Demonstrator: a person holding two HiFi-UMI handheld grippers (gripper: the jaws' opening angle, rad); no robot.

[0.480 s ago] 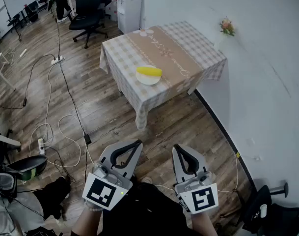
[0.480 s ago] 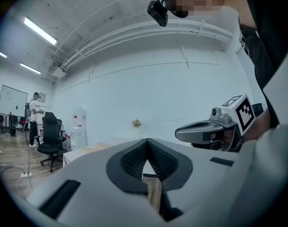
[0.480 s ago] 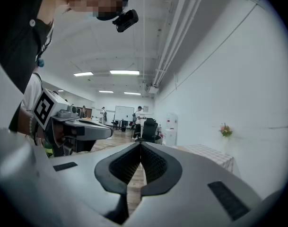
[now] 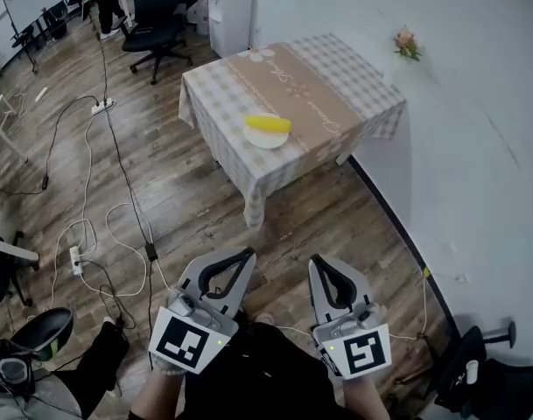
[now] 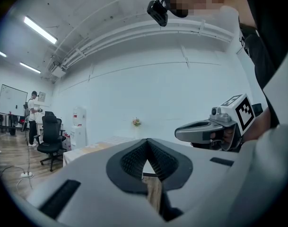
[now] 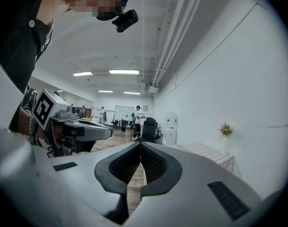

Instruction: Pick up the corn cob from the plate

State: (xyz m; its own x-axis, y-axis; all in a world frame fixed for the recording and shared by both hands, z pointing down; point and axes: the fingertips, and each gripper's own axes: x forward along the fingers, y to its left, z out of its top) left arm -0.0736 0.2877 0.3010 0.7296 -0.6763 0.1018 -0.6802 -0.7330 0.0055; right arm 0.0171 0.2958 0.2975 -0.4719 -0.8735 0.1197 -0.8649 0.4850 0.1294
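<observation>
Corn cob (image 4: 267, 124) lies across a white plate (image 4: 264, 142) near the front edge of the checked tabletop (image 4: 323, 90), upper centre of head view, so it's open to a reach from the near side. Both tools sit at the bottom of the frame, well apart from it w/ wood floor (image 4: 192, 195) between; approach looks not yet begun. Left gripper (image 4: 244, 255) & right gripper (image 4: 319, 262) are side by side, roughly level, aimed toward the table, prob. a carry pose. Jaws on each are pressed together, nothing between; they'd need to spread before taking the cob, likely across its middle since it's long & round.
</observation>
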